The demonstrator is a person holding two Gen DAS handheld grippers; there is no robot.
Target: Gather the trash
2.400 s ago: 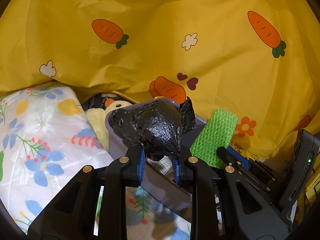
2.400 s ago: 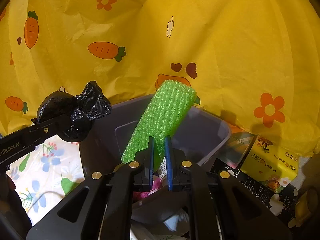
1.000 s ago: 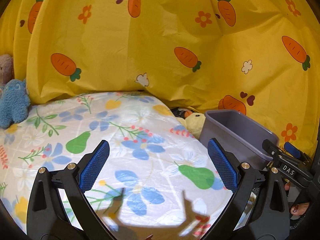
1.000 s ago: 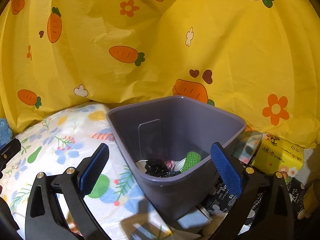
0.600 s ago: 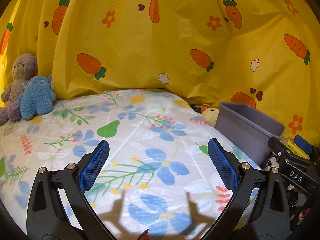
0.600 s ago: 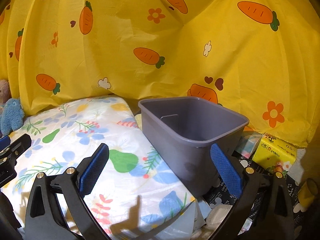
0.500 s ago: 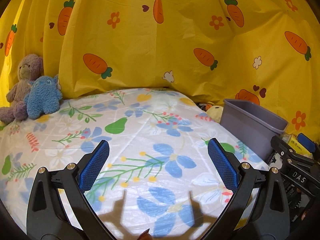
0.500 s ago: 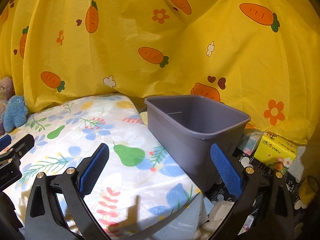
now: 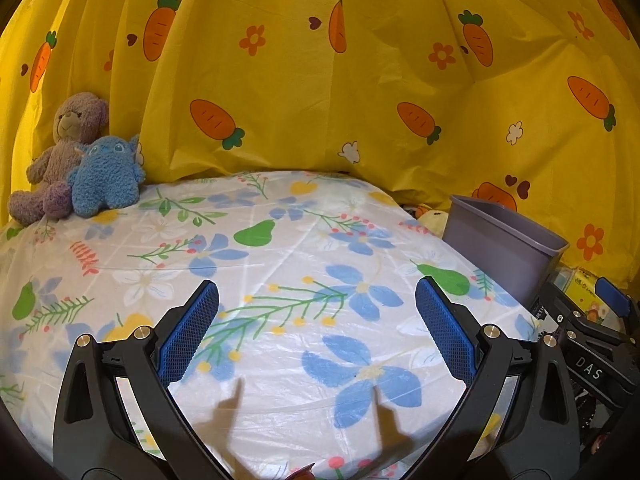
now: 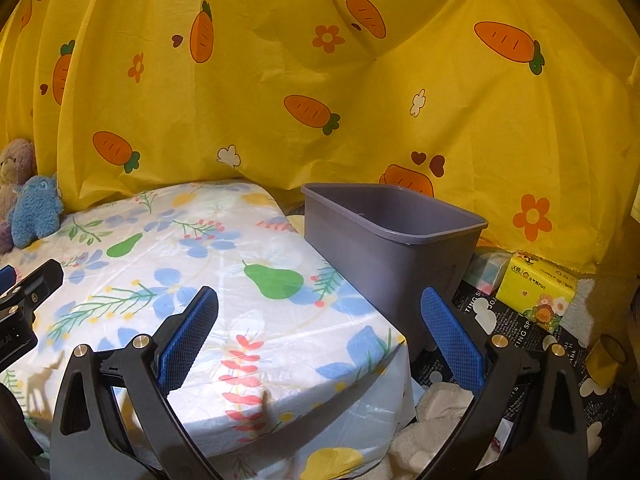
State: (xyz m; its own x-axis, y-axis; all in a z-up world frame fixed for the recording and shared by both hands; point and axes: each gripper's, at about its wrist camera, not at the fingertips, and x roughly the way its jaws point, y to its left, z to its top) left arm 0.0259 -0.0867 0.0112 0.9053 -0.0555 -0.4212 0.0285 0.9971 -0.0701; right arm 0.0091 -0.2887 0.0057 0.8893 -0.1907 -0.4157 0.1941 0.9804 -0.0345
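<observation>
A grey plastic bin point(image 10: 384, 236) stands on the floor beside the bed's right edge; it also shows in the left wrist view point(image 9: 500, 248). Its contents are hidden from both views. My left gripper point(image 9: 316, 328) is open and empty above the floral bed sheet point(image 9: 280, 264). My right gripper point(image 10: 320, 332) is open and empty over the bed's corner, in front of the bin. The right gripper shows at the right edge of the left wrist view point(image 9: 592, 344).
A purple teddy point(image 9: 60, 152) and a blue plush point(image 9: 106, 176) sit at the bed's far left. A yellow carrot-print curtain point(image 10: 320, 80) hangs behind. A yellow tissue pack point(image 10: 540, 284), printed paper and a tape roll point(image 10: 608, 356) lie on the floor right of the bin.
Both grippers let go of the black bag and green foam net into the bin, opened, and pulled back and away; the bin now looks smaller and further off.
</observation>
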